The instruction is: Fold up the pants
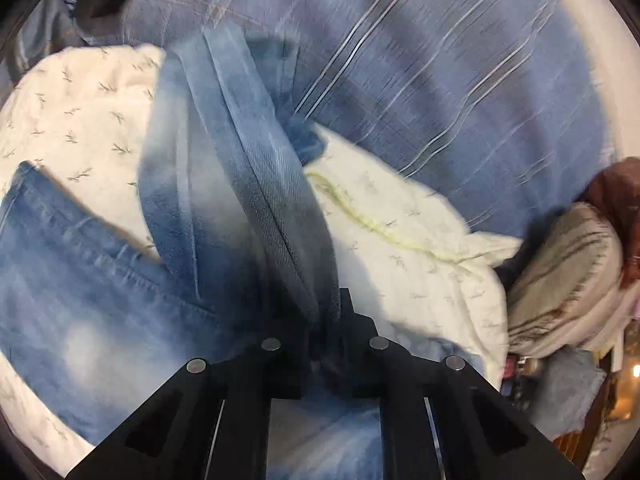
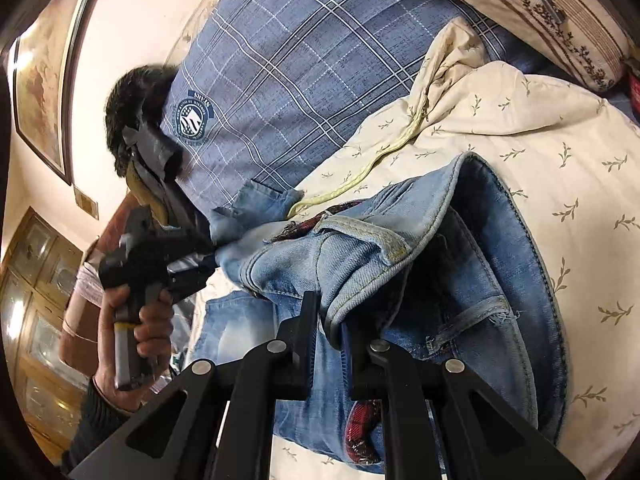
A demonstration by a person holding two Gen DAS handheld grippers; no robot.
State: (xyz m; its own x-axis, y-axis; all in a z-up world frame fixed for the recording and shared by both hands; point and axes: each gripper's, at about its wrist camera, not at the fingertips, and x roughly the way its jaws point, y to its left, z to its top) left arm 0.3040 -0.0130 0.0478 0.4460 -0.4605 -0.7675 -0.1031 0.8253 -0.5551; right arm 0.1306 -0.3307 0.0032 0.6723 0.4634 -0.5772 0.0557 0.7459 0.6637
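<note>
Light blue jeans (image 1: 240, 184) lie bunched on a cream quilt with small leaf prints (image 1: 80, 112). My left gripper (image 1: 325, 314) is shut on a raised fold of a leg, and the denim runs up from between its fingers. In the right wrist view my right gripper (image 2: 328, 316) is shut on the waistband edge of the jeans (image 2: 440, 260), where red plaid lining (image 2: 364, 428) shows inside. The same view shows the left gripper (image 2: 204, 256) at the left, held by a hand (image 2: 136, 320), pinching the far end of the denim.
A blue plaid sheet (image 2: 300, 60) covers the bed under the quilt (image 2: 520, 120). A patterned pillow (image 2: 540, 8) lies at the top right, and another pillow (image 1: 560, 272) is in the left wrist view. A framed picture (image 2: 40, 92) and a wooden cabinet (image 2: 36, 300) stand at the left.
</note>
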